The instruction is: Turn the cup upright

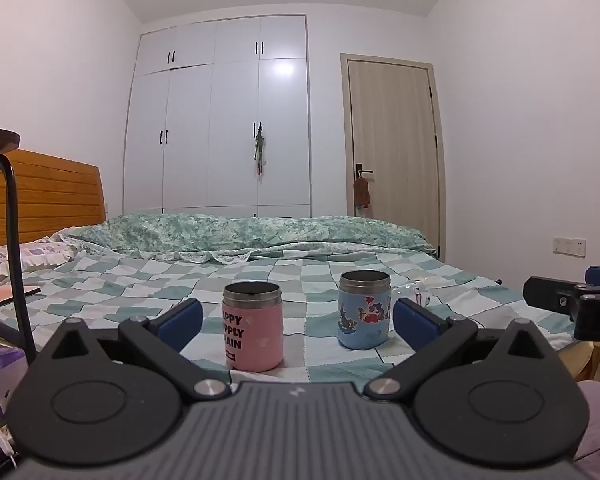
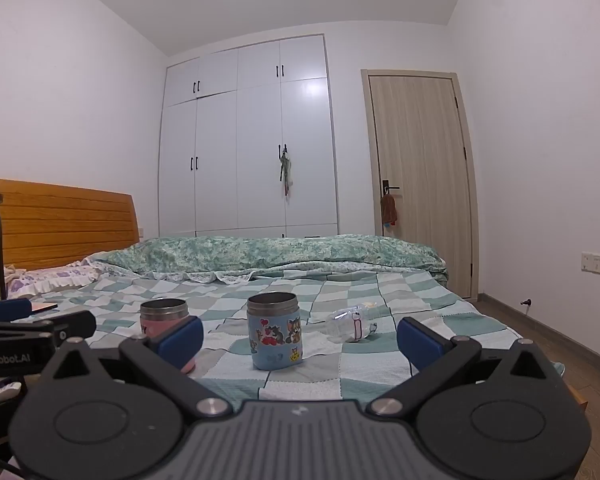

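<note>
A pink steel cup [image 1: 253, 328] with black lettering stands upright on the checked bedspread [image 1: 140, 280], open end up. A blue steel cup [image 1: 364, 311] with cartoon stickers stands upright to its right. My left gripper [image 1: 298, 320] is open and empty, held back from both cups, which sit between its blue pads. In the right wrist view the blue cup [image 2: 274, 332] is centred and the pink cup [image 2: 166, 320] is partly hidden behind the left pad. My right gripper [image 2: 300, 340] is open and empty, short of the blue cup.
A clear plastic bottle [image 2: 350, 324] lies on its side right of the blue cup. A rolled green quilt [image 1: 240, 236] lies across the far side of the bed. A black stand [image 1: 12, 240] and clutter are at the left. The bed's right edge drops to wooden floor [image 2: 560, 340].
</note>
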`<state>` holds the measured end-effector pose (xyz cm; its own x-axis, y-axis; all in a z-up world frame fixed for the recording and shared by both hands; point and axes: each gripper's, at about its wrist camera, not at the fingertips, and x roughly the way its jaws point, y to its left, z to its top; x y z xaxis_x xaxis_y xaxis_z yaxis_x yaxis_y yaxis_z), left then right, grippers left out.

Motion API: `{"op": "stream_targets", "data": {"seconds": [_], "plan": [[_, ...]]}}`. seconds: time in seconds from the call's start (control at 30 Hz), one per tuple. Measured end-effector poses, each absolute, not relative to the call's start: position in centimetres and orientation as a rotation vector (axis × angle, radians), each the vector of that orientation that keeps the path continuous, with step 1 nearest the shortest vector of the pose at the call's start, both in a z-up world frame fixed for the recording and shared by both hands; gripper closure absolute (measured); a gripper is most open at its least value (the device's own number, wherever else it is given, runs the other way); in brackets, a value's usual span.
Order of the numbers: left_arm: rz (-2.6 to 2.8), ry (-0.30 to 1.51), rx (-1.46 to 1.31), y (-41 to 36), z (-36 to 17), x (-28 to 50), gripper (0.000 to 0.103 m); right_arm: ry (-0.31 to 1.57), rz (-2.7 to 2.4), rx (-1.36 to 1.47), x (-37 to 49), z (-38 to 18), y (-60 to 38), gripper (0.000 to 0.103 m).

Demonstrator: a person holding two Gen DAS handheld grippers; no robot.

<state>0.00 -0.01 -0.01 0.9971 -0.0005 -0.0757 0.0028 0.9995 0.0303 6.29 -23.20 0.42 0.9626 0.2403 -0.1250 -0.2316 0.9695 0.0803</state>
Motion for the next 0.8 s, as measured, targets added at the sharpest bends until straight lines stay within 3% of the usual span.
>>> {"op": "stream_targets", "data": {"seconds": [0.8], "plan": [[-0.005, 0.074, 0.023, -0.07, -0.02, -0.02, 0.000, 0.129, 0.239, 0.063, 6.23, 0.45, -23.17, 0.000]]}}
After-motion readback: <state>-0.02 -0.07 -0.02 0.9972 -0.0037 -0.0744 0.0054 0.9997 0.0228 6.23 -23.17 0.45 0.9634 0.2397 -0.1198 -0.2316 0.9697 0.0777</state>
